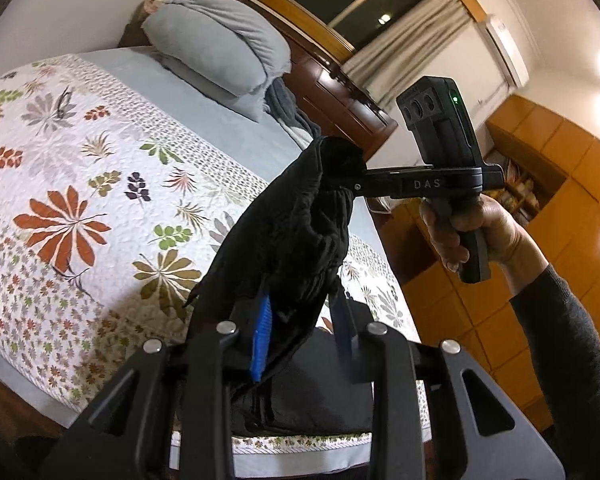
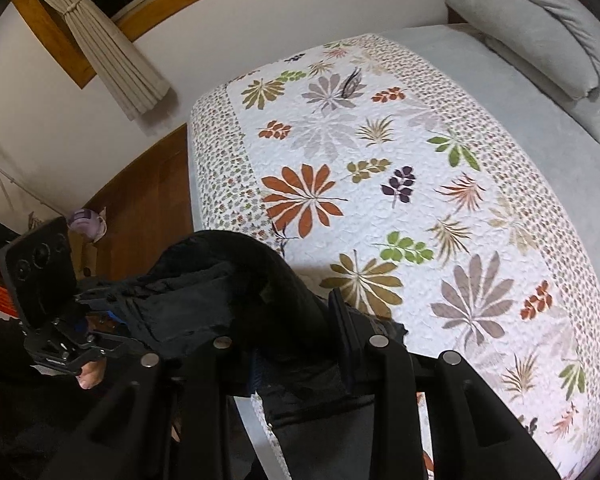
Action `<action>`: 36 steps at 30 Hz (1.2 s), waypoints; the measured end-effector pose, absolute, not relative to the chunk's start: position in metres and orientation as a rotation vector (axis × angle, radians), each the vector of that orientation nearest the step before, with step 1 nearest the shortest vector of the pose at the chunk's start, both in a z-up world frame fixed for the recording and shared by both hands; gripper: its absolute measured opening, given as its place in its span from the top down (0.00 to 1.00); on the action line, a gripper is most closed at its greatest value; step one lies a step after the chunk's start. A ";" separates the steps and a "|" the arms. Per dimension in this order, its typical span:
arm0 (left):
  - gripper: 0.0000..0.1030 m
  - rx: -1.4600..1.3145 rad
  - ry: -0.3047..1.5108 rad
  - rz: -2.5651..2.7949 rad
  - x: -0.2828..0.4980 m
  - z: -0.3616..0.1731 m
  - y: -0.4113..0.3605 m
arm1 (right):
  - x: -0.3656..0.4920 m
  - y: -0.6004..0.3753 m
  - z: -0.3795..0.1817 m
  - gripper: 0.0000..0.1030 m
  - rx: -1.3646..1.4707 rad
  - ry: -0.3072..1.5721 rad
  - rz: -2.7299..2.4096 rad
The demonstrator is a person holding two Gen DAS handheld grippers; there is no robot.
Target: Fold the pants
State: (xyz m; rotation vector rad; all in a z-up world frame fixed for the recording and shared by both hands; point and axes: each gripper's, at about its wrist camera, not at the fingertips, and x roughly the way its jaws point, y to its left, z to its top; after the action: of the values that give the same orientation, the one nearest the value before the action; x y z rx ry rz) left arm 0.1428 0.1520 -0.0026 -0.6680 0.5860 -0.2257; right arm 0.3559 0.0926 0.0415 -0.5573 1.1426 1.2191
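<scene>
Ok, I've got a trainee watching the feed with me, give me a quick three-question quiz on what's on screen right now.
1. True or false: the black pants lie flat on the floral quilt.
2. Which grippers are clamped on the pants? A) left gripper only B) right gripper only C) both
3. Fill in: the grey pillows are stacked at the ___ of the bed.

Key:
1. False; they are lifted off it, bunched between the two grippers.
2. C.
3. Head, beyond the quilt's far edge.
</scene>
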 end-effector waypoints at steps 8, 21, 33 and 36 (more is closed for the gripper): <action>0.75 -0.594 0.621 -0.256 0.152 0.001 0.109 | 0.360 0.043 0.038 0.73 -0.515 1.124 1.190; 0.78 -0.519 0.678 -0.320 0.168 -0.007 0.050 | 0.370 -0.025 0.024 0.77 -0.480 1.096 1.148; 0.79 -0.481 0.756 -0.393 0.189 -0.034 0.003 | 0.381 -0.086 -0.007 0.81 -0.399 1.125 1.125; 0.79 -0.469 0.769 -0.404 0.191 -0.037 -0.006 | 0.382 -0.101 -0.013 0.81 -0.375 1.126 1.123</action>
State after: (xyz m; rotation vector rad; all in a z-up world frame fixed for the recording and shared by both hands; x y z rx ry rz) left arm 0.1906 -0.0055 -0.0374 -0.4695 0.7687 -0.4037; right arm 0.3825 -0.1007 -0.0129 -0.3750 1.1262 1.1229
